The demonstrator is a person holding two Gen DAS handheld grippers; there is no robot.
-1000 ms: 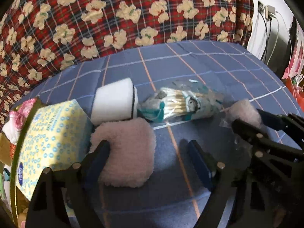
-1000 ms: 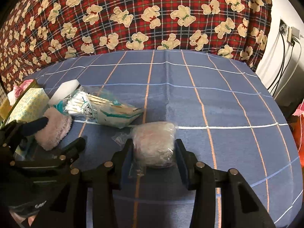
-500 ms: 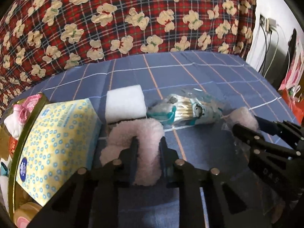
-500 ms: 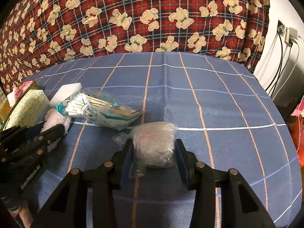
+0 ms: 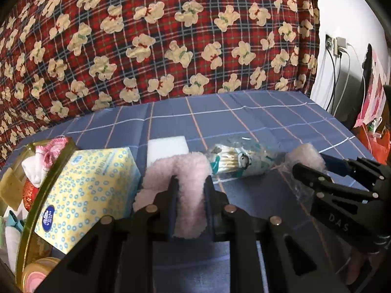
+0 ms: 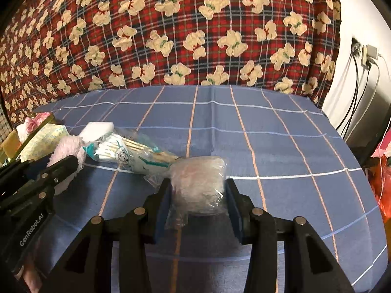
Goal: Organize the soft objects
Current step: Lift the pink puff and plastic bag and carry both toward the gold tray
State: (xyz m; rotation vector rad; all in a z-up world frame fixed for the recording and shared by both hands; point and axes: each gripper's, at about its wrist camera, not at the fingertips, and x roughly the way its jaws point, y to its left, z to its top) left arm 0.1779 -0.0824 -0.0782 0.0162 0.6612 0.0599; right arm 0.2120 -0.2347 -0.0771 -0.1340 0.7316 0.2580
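Note:
My left gripper (image 5: 189, 183) is shut on a fluffy pink pad (image 5: 180, 168), folded between its fingers and raised above the blue checked cloth (image 5: 244, 114). My right gripper (image 6: 198, 188) is shut on a pink puff wrapped in clear plastic (image 6: 198, 183), which also shows in the left wrist view (image 5: 304, 157). A bag of cotton swabs (image 5: 240, 161) and a white sponge (image 5: 167, 147) lie between them; both show in the right wrist view, the bag of cotton swabs (image 6: 132, 152) and the white sponge (image 6: 97, 129). The left gripper (image 6: 58, 168) is at that view's left.
A gold-rimmed round tray (image 5: 36, 205) at the left holds a yellow tissue pack (image 5: 85, 190), a pink-and-white cloth (image 5: 48, 156) and small jars. A red bear-print cloth (image 6: 195, 31) hangs behind. Wall sockets and cables (image 6: 364, 58) are at the right.
My left gripper closed on the fluffy pink pad and lifted it off the cloth. The right gripper kept its hold on the wrapped puff, almost still.

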